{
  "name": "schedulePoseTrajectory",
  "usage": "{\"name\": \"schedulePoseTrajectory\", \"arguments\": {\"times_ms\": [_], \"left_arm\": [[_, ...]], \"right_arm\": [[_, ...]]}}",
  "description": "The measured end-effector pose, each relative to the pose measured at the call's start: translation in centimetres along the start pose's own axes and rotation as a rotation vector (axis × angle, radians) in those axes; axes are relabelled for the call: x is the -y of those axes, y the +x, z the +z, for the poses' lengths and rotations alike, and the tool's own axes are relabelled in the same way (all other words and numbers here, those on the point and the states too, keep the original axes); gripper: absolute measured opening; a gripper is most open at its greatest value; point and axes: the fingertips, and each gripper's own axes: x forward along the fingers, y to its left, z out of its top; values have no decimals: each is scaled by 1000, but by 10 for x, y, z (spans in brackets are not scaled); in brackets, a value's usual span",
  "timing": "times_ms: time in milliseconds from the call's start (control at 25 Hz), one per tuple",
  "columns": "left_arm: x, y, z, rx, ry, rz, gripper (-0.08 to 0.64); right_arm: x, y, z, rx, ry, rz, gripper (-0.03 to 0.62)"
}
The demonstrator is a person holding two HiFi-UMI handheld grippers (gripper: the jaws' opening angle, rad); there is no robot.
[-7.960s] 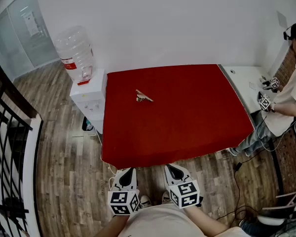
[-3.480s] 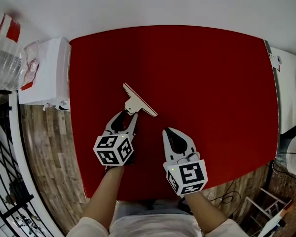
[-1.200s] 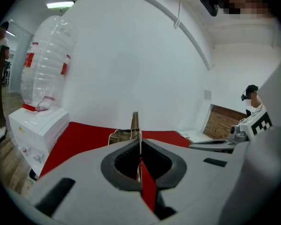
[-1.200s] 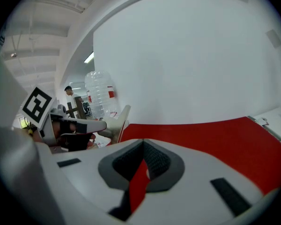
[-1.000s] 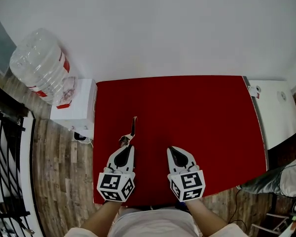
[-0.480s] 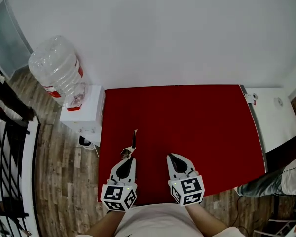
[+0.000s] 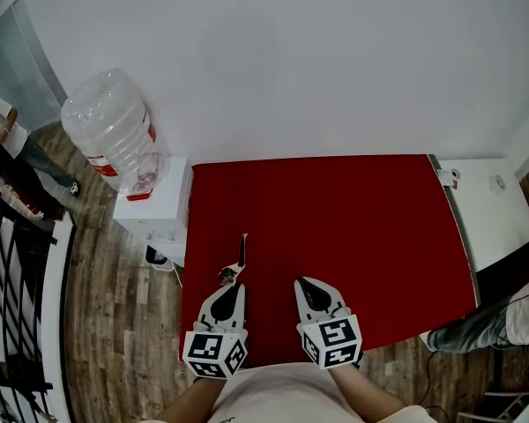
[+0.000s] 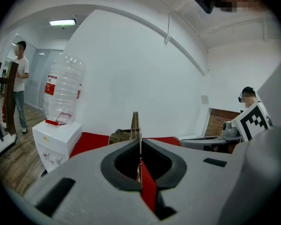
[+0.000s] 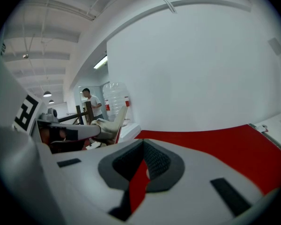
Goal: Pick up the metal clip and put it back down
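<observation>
Head view: my left gripper grasps metal clip, held over red table near its front-left corner; right gripper just beside.
Left gripper view: jaws clenched on clip's thin handle, clip upright.
Right gripper view: jaws closed together, nothing between.

Red table, white wall, brown plank-patterned floor, tan metal clip, red-labelled clear water bottle.
</observation>
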Motion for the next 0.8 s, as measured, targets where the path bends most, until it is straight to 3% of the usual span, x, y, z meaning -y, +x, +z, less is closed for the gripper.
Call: {"name": "schedulePoseTrajectory", "arguments": {"times_ms": [320,800], "left_arm": [[5,1,2,0,-18,-45,8],[7,0,0,-4,-8,-40,8]], "right_arm": [[0,-3,0,6,7,-15,6],[2,-7,1,12,11,-23,6]]}}
